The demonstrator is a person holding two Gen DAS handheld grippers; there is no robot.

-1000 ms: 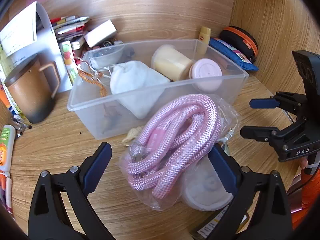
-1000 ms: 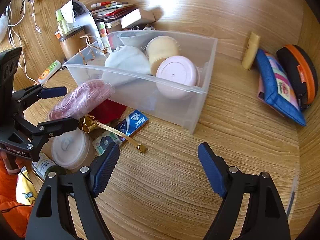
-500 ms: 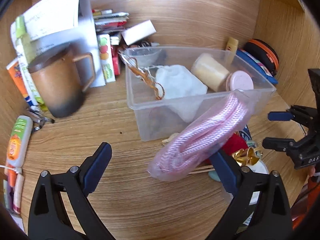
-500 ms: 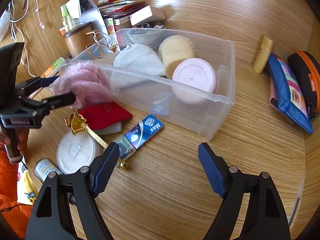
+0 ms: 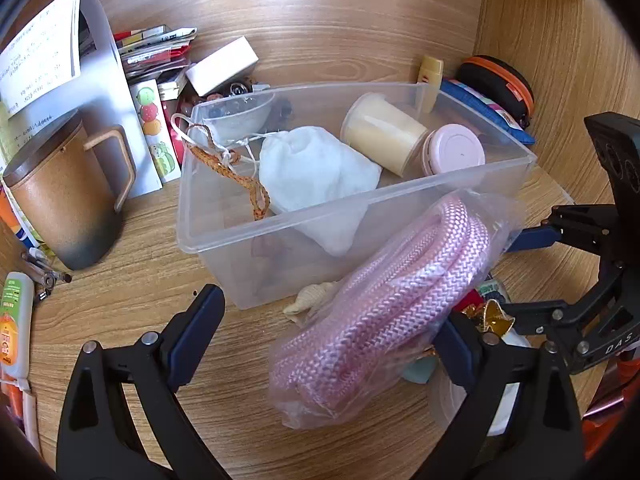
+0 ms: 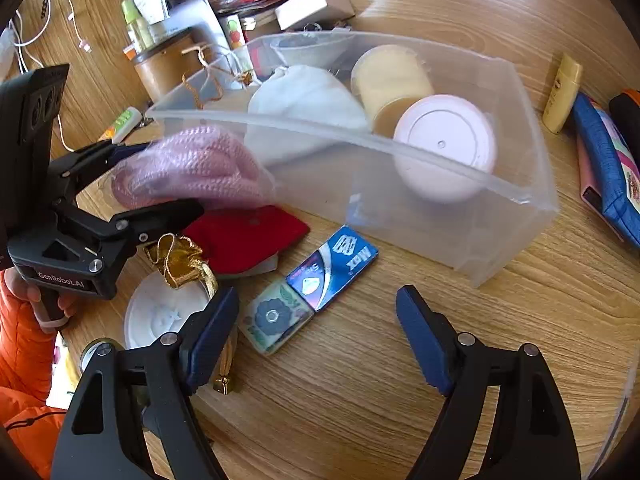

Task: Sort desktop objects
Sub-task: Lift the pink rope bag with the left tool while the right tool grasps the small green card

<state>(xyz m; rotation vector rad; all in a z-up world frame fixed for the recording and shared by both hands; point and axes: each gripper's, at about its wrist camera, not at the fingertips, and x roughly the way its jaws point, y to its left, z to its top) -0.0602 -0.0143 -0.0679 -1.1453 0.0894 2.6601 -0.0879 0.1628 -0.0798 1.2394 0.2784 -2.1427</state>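
Between the fingers of my left hand-held gripper [image 5: 328,332] sits the pink rope in its clear bag [image 5: 396,304], clamped and lifted off the table [image 5: 132,292], its upper end against the near wall of the clear plastic bin [image 5: 280,236]. From the right wrist camera I see the same bag [image 6: 188,168] pinched by the left hand-held gripper [image 6: 160,180] just outside the bin's [image 6: 500,232] front wall, not inside it. My right hand-held gripper [image 6: 318,334] is spread wide and grips nothing (it hangs over bare wood). Inside the bin lie a white pouch [image 5: 316,168], a cream cup on its side [image 5: 380,134], a pink-lidded jar [image 5: 454,152] and an orange cord [image 5: 236,176]. On the table before the bin I see a red pouch [image 6: 248,240], a gold drawstring bag [image 6: 180,258], a blue Max box [image 6: 334,266] and a round white lid [image 6: 160,316]. A brown mug [image 5: 64,200] stands to the bin's left.
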